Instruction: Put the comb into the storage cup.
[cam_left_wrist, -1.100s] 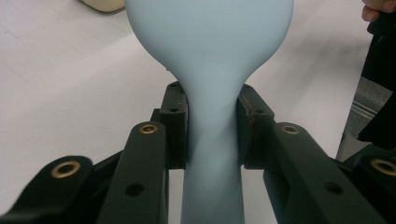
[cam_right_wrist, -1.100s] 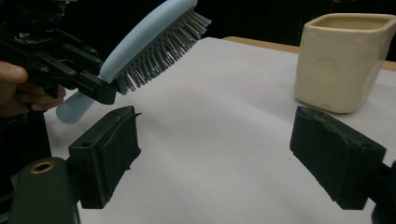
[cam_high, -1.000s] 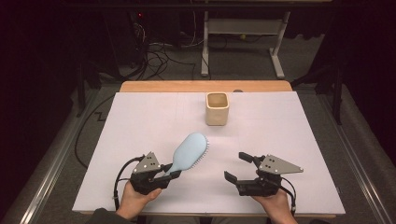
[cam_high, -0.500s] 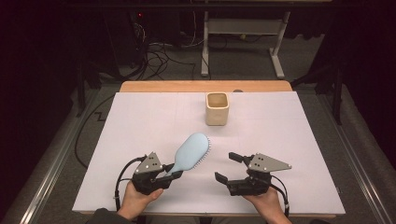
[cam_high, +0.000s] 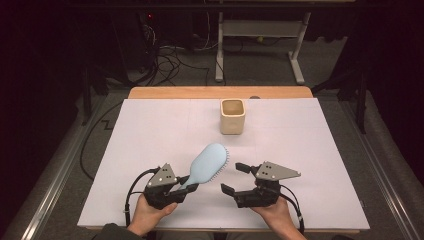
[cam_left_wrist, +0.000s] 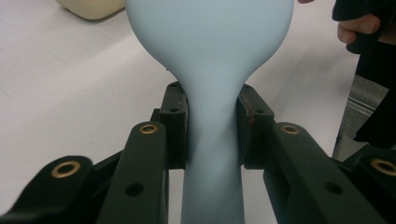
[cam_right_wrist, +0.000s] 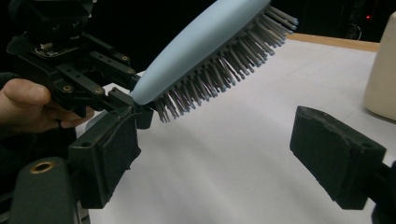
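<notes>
From the high view my left gripper (cam_high: 186, 186) is clamped on the handle of the light blue hairbrush (cam_high: 207, 163), head angled up over the table (cam_high: 150, 130) toward the cream cup (cam_high: 232, 116), with my right gripper (cam_high: 236, 177) just beside it, jaws apart. The left gripper view shows both pads (cam_left_wrist: 175, 123) squeezing the neck square, so I'd keep that hand dead steady. In the right gripper view the bristles (cam_right_wrist: 219, 70) sit ahead of my open jaws, so I'd come in on the solid back, not the bristles.

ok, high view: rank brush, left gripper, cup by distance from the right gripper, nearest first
1. brush: just left of the right gripper, bristles toward it, off the table.
2. left gripper: further left, shut on the brush handle.
3. cup: far side of the table, up the picture.
</notes>
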